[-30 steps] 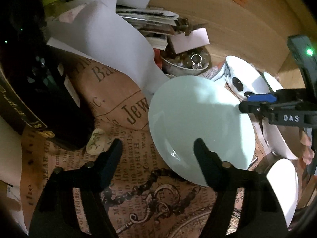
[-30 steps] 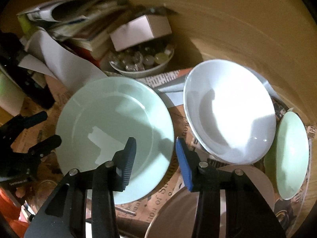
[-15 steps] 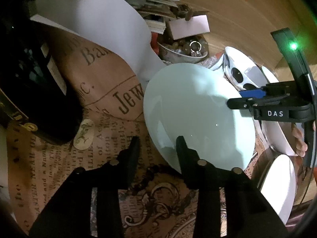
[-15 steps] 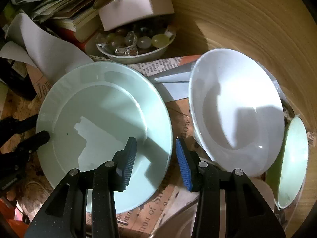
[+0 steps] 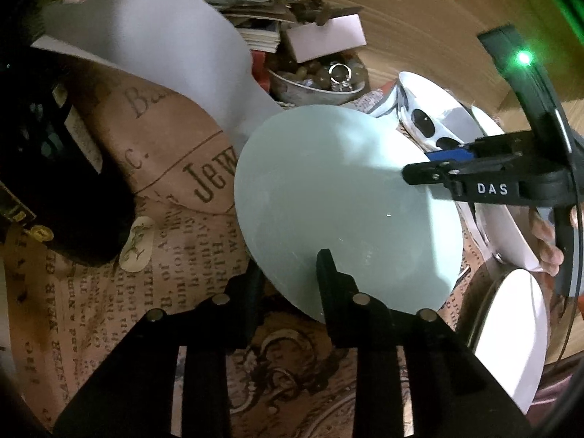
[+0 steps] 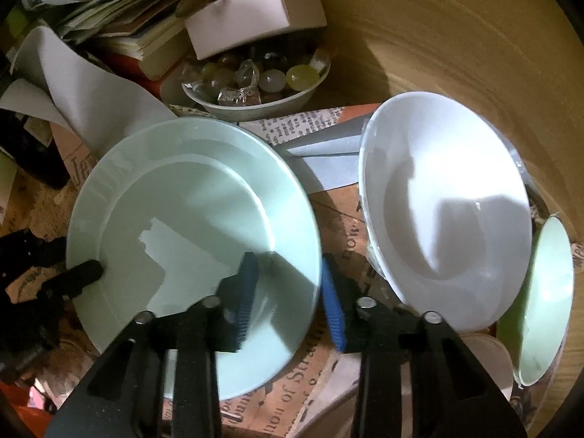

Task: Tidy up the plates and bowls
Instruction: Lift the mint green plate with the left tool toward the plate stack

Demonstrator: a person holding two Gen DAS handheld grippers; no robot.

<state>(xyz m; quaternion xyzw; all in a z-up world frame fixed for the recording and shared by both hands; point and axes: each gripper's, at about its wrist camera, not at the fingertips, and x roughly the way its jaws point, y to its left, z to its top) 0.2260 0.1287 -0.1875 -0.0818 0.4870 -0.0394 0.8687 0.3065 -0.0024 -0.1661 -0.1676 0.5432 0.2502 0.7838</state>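
Plate (image 6: pixel 189 241), pale green, sits nearest me on the newsprint-patterned paper (image 5: pixel 109 292), and both my grippers straddle its rim. My left gripper (image 5: pixel 288 273) has one finger under the edge and one on top, apparently pinching it (contact hides under the rim). My right gripper (image 6: pixel 288 288) has its blue pads either side of the opposite rim with gaps showing, so not clamped. Just beyond to the right a white bowl (image 6: pixel 445 208) leans, a small green bowl (image 6: pixel 544 303) beside it. Farthest back, a dish of glass stones (image 6: pixel 255 84) touches a white box (image 6: pixel 255 14).
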